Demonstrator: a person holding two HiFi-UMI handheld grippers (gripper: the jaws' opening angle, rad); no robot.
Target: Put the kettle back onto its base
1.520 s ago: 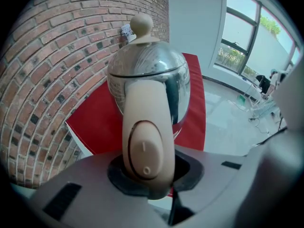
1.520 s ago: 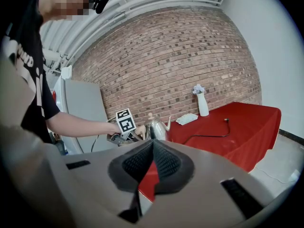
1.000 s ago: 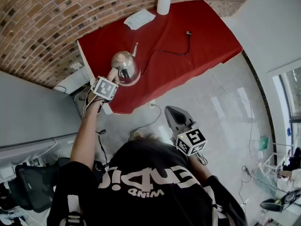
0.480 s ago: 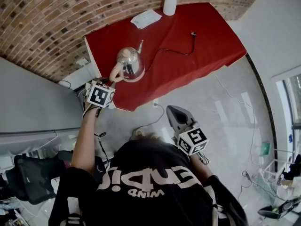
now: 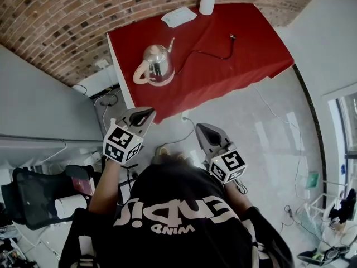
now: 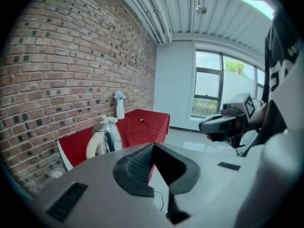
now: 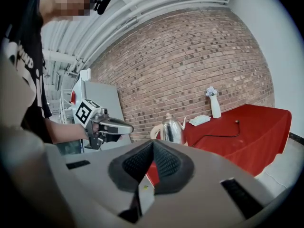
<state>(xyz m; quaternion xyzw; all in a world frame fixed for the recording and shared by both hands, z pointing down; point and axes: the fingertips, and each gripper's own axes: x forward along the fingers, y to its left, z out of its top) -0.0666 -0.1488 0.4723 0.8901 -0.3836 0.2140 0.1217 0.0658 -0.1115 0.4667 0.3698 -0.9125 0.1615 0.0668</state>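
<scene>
The steel kettle with a cream handle stands upright on its round base near the left end of the red table. It also shows in the left gripper view as the kettle and in the right gripper view as the kettle. My left gripper hangs over the floor just off the table's front edge, well clear of the handle. Its jaws have just been closing and now stand shut with nothing between them. My right gripper is beside it over the floor, shut and empty.
A black cable runs from the kettle across the cloth to a loose plug. A white vase and a white packet sit at the table's far edge by the brick wall. A grey cabinet and office chair stand at left.
My left gripper has let go of the kettle's handle, drawn back off the table toward the person and closed. The kettle stays on its base. The right gripper has hardly shifted.
</scene>
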